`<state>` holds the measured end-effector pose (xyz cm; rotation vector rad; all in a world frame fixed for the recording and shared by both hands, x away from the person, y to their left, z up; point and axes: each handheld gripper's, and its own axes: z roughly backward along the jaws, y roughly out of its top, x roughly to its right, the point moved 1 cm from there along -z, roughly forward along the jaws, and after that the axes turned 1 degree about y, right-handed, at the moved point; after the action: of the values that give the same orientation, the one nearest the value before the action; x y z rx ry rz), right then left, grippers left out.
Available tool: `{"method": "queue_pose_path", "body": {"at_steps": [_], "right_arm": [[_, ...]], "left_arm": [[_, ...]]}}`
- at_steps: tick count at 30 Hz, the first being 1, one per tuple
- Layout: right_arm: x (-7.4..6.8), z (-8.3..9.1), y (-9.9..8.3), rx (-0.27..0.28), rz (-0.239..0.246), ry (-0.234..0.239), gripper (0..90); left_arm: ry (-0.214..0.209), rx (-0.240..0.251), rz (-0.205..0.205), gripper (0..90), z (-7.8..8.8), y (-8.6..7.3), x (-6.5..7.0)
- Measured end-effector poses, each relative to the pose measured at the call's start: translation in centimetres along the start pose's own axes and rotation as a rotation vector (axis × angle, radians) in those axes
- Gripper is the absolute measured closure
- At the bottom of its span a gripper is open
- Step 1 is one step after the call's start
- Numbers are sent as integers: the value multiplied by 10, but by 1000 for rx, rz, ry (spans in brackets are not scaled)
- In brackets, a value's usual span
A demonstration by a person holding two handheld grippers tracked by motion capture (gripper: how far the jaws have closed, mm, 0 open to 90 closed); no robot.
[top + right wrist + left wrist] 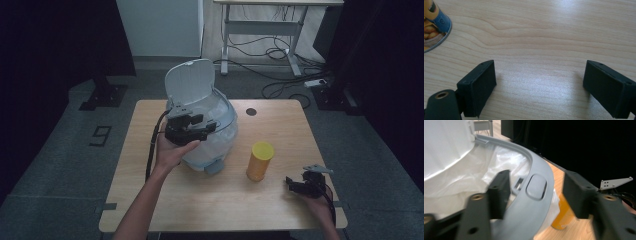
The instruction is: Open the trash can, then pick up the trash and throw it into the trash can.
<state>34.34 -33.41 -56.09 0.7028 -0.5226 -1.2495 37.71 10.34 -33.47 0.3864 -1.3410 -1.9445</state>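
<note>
A pale grey bin (212, 130) lined with a white plastic bag stands on the wooden table (280, 120), its lid (190, 82) tipped up at the back. My left gripper (200, 127) hovers open over the bin's front rim; in the left gripper view the grey rim (536, 185) with its push button passes between the jaws, with the white liner (456, 175) behind. A yellow can (260, 161) stands right of the bin. My right gripper (296, 185) rests open near the table's front right, with bare wood between its jaws and the can's base (435, 22) at the far left.
A round cable hole (251, 111) sits in the table's back right. Behind the table are a white cabinet (160, 25), a desk frame (265, 30) and loose cables on the floor. The other gripper's grey plate (615, 183) appears at the right of the left gripper view.
</note>
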Motion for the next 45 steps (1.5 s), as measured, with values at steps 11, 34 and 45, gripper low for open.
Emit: {"method": "queue_pose_path", "body": {"at_steps": [11,34,45], "right_arm": [[0,0,0,1,1,-1,105],[2,2,-2,6,11,15,130],[0,19,4,100,37,90,129]], "left_arm": [[88,38,-27,191,42,-35,-6],[244,-81,40,195,19,-156,-43],[245,-139,53,197,14,-177,-53]]}}
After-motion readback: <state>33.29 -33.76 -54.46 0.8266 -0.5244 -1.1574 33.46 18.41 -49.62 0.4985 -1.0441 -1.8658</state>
